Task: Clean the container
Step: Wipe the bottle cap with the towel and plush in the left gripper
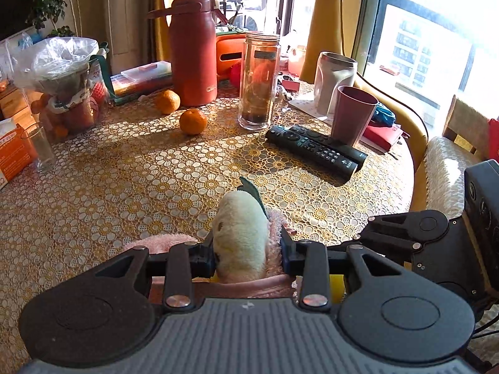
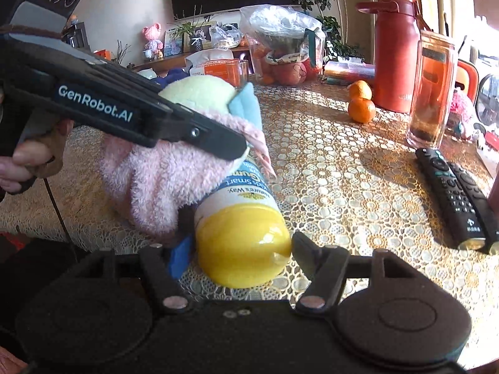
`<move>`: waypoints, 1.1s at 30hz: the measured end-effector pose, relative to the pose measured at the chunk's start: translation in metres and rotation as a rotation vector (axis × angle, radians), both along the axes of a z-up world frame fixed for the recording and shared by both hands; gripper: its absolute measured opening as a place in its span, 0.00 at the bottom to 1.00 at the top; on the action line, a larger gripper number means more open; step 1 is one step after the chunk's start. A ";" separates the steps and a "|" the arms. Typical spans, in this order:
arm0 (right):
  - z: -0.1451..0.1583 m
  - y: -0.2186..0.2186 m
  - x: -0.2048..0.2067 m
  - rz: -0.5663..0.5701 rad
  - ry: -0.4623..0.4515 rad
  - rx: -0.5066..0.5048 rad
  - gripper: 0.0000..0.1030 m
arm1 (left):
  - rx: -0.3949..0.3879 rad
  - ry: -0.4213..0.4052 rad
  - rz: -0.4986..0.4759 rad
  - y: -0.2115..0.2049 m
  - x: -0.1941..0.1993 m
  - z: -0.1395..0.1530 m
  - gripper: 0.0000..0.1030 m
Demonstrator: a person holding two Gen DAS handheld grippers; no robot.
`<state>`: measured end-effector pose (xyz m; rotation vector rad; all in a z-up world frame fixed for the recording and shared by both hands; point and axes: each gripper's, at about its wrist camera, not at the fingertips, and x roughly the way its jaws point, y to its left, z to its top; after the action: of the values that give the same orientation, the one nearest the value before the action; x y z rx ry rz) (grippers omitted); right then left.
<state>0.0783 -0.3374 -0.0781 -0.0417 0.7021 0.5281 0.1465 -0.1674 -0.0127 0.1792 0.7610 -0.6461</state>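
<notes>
A white container with a yellow lid lies on its side on the patterned table, lid toward me. My right gripper is open, its fingers on either side of the lid; the right finger is at the lid's edge and the blue left pad stands just off it. A fluffy pink and white cloth is draped over the container's far end. My left gripper is shut on this cloth and presses it down on the container. In the left wrist view only a sliver of the lid shows.
Two black remotes lie to the right, with a pink cup behind them. Farther back stand a glass jar, a red flask, two oranges and a bag of fruit. A hand holds the left gripper.
</notes>
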 end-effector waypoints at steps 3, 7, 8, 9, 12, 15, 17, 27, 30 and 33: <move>-0.003 -0.002 -0.001 -0.020 0.016 0.033 0.65 | -0.013 0.005 0.027 0.009 0.003 -0.001 0.35; -0.004 -0.001 -0.005 -0.032 0.000 0.026 0.62 | 0.011 -0.005 0.078 0.022 0.005 -0.004 0.35; -0.002 0.001 -0.006 -0.028 -0.011 0.011 0.62 | 0.032 0.000 0.098 0.025 0.006 -0.007 0.35; 0.000 0.003 -0.007 -0.022 -0.029 -0.014 0.62 | 0.063 0.017 0.122 0.031 0.008 -0.014 0.34; 0.008 0.010 -0.010 0.001 -0.074 -0.074 0.62 | 0.063 0.048 0.157 0.053 0.005 -0.026 0.34; 0.017 0.015 -0.013 0.020 -0.117 -0.114 0.62 | -0.002 0.053 0.182 0.071 -0.004 -0.016 0.34; 0.025 0.019 -0.015 0.031 -0.146 -0.136 0.62 | -0.049 0.035 0.182 0.076 -0.012 -0.002 0.34; 0.041 0.039 -0.009 0.095 -0.222 -0.215 0.61 | -0.162 -0.072 -0.014 0.036 -0.042 0.059 0.34; 0.040 0.042 -0.008 0.111 -0.226 -0.224 0.60 | -0.114 -0.064 -0.059 0.015 -0.037 0.051 0.34; 0.040 0.045 -0.008 0.121 -0.232 -0.235 0.60 | -0.082 -0.060 -0.078 0.002 -0.029 0.041 0.34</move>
<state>0.0700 -0.2928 -0.0384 -0.3618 0.5334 0.5438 0.1171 -0.1650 0.0284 0.1526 0.6707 -0.7414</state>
